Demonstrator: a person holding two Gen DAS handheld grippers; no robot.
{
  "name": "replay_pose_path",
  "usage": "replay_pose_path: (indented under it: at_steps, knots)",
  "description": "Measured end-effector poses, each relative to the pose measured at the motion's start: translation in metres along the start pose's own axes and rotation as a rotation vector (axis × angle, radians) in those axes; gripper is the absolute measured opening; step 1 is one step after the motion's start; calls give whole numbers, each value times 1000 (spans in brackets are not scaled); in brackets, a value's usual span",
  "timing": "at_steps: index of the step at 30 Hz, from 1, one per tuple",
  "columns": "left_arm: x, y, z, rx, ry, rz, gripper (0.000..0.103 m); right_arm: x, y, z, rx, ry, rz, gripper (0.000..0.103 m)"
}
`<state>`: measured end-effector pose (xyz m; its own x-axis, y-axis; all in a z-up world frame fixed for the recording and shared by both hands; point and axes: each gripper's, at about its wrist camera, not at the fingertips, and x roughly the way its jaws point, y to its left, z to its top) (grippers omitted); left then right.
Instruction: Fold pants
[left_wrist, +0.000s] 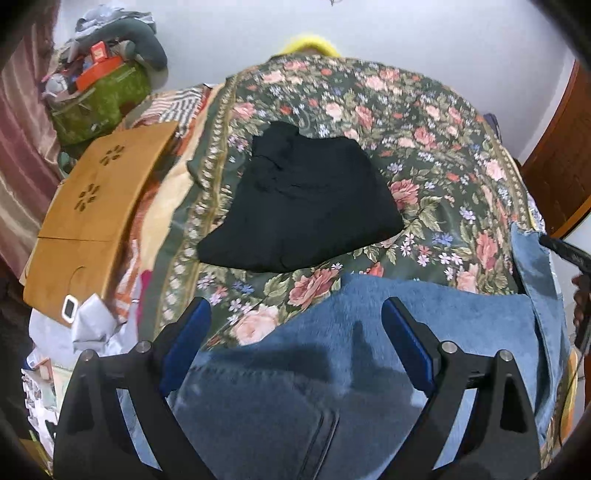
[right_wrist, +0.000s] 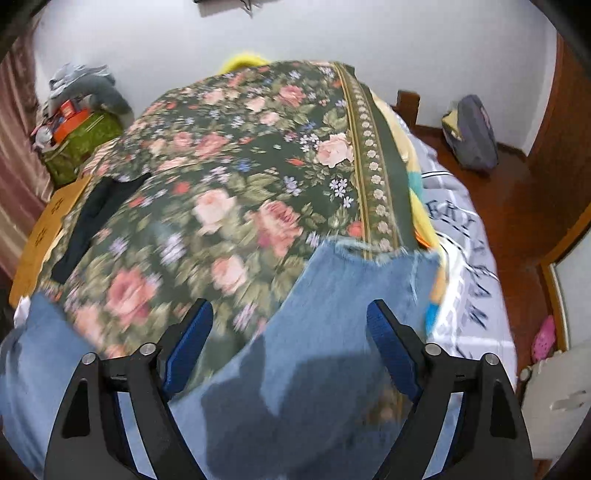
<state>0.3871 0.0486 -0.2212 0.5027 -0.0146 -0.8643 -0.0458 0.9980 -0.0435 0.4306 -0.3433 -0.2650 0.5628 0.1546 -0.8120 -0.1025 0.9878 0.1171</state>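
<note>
While jeans (left_wrist: 406, 332) lie spread | black garment (left_wrist: 303, 199) beyond (folded) | floral bedspread (left_wrist: 424, 147)

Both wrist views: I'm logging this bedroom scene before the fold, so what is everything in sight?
jeans: 1, blue, near edge of the bedspread, frayed hem to the right
black garment: 1, folded, mid-bedspread
bedspread: 1, dark green, floral
wooden board: 1, tan, left of the bed
green bag: 1, far left, stuffed
grey backpack: 1, floor, right
left hand-held gripper: open, over the jeans
right hand-held gripper: open, over the jeans leg
</note>
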Motion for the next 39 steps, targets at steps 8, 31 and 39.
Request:
replay_pose_path:
  at_steps: [8,31,39]
  knots:
    - [31,-13,-4,26,78,-22,94,83,-28,19,32,130,-31,53]
    - [3,-143,-52,253,165,-59,94,-176,-121,9,126,-272,1,6]
    - [-10,-201,-82,366,157,-77,94,-169,-137,-44,86,-216,-83,6]
